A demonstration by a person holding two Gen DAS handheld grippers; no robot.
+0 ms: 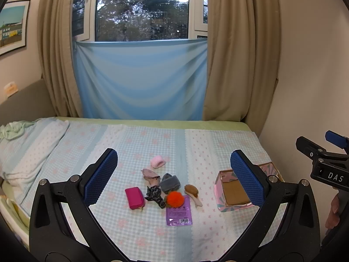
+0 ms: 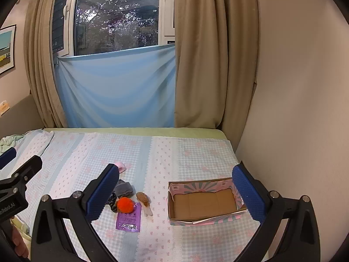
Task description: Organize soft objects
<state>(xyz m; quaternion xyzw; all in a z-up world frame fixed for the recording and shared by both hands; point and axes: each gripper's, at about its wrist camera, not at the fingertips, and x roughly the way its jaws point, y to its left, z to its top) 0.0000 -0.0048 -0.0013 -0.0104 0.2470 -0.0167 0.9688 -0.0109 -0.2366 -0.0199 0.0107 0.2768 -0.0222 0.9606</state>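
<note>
Several small soft things lie in a cluster on the bed: an orange pompom (image 1: pixel 173 199) (image 2: pixel 124 205), a grey fuzzy band (image 1: pixel 170 183) (image 2: pixel 123 189), a pink fuzzy band (image 1: pixel 158 161) (image 2: pixel 121 166), a brown puff (image 1: pixel 191 190) (image 2: pixel 142 198), a dark patterned scrunchie (image 1: pixel 154 194), a magenta pouch (image 1: pixel 134 197) and a purple packet (image 1: pixel 178 213) (image 2: pixel 128 218). An open cardboard box (image 1: pixel 233 193) (image 2: pixel 204 203) sits empty to their right. My left gripper (image 1: pixel 173 178) is open above the cluster. My right gripper (image 2: pixel 174 193) is open, held above the gap between cluster and box.
The bed has a blue and pink checked cover (image 1: pixel 152 139) (image 2: pixel 185 152). A wall (image 2: pixel 294 109) runs close along the box's right side. Curtains and a blue cloth (image 1: pixel 139 78) hang behind the bed. A crumpled sheet (image 1: pixel 13 128) lies at far left.
</note>
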